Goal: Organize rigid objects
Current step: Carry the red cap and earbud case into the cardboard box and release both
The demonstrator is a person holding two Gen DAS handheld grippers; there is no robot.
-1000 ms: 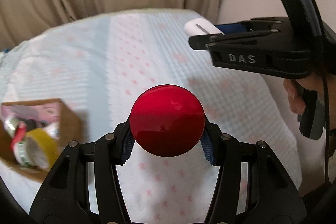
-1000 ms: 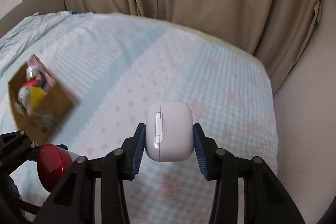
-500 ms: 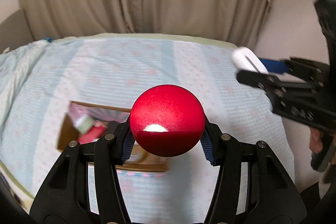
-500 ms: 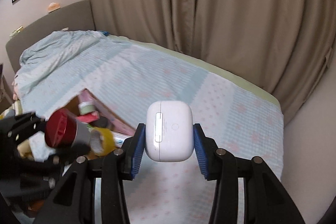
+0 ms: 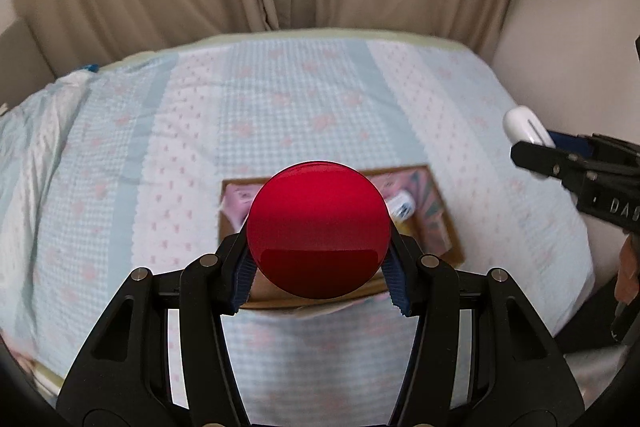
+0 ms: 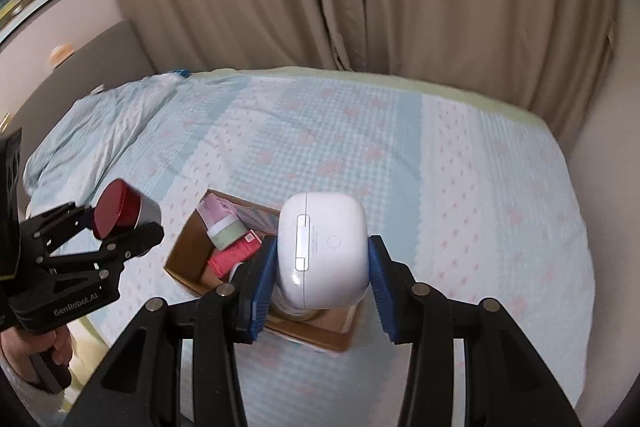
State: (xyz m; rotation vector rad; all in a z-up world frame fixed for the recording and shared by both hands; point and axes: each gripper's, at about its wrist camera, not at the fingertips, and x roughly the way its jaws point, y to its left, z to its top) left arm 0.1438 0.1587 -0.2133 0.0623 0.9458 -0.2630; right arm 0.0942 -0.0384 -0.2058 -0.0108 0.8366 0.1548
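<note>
Above the cardboard box [image 6: 192, 247] on the bed [image 6: 440, 167]: left gripper [image 5: 319, 267] fingers clamped on red-capped jar [image 5: 318, 227]; right gripper [image 6: 322, 275] fingers clamped on white earbud case [image 6: 324, 251].

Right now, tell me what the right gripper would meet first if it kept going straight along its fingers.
Probably the open cardboard box on the bed: it lies directly beyond the white earbud case the right gripper holds, though depth is unclear.

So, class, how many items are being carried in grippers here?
2: a red-capped jar in the left gripper, a white earbud case in the right gripper.
</note>
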